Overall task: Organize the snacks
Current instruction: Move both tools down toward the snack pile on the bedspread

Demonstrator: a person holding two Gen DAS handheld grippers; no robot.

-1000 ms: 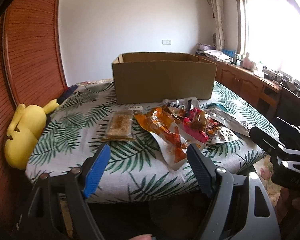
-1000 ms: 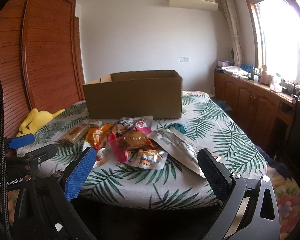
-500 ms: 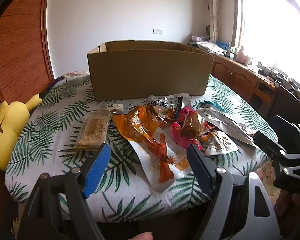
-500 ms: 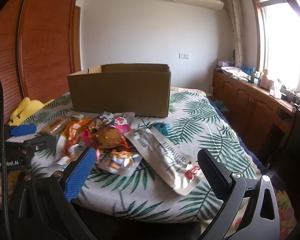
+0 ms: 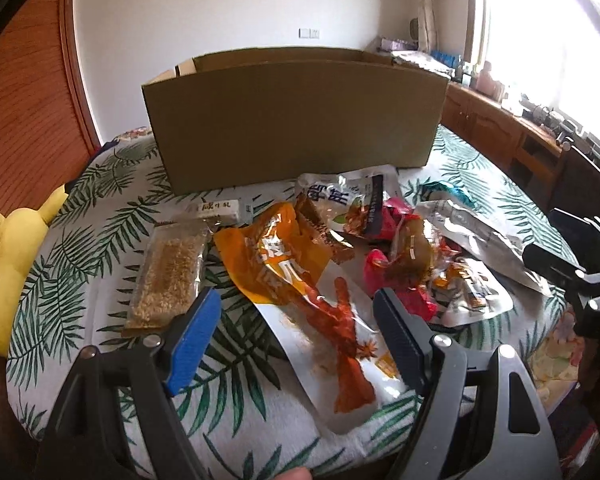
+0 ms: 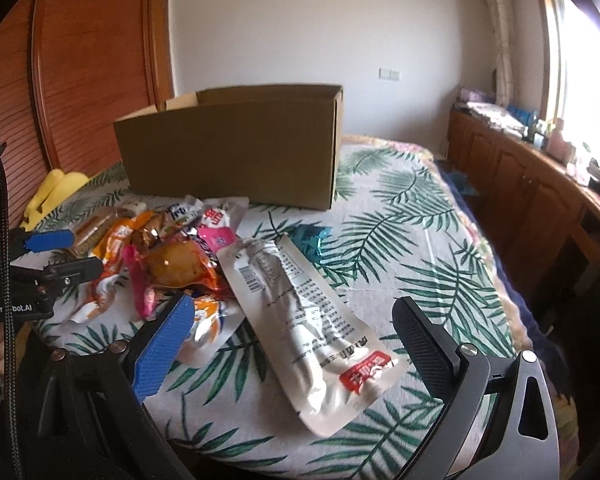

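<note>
Left wrist view: the left gripper stands wide open and holds nothing, its blue pad and black pad hanging over the near part of the long orange-and-white snack pouch without touching it. Right wrist view: the right gripper is also spread wide and empty, poised above the long white foil pouch with a red label, which lies slantwise between its fingers.

The snacks sit in a loose heap on the palm-leaf patterned cloth, just in front of the open brown cardboard box. A clear-wrapped grain bar lies at the heap's left edge, a pink wrapper and a small silver sachet toward the right, and a teal foil wrapper just beyond the white pouch. The cloth's near edge runs right under both grippers. To the right of the box and the white pouch the cloth is bare up to its far side. A yellow plush toy rests off the left edge, against the wooden slatted doors.

Compared with a second ago, both grippers have come forward and lower over the heap, so the packets and box fill far more of each view; the packets themselves lie as they did
</note>
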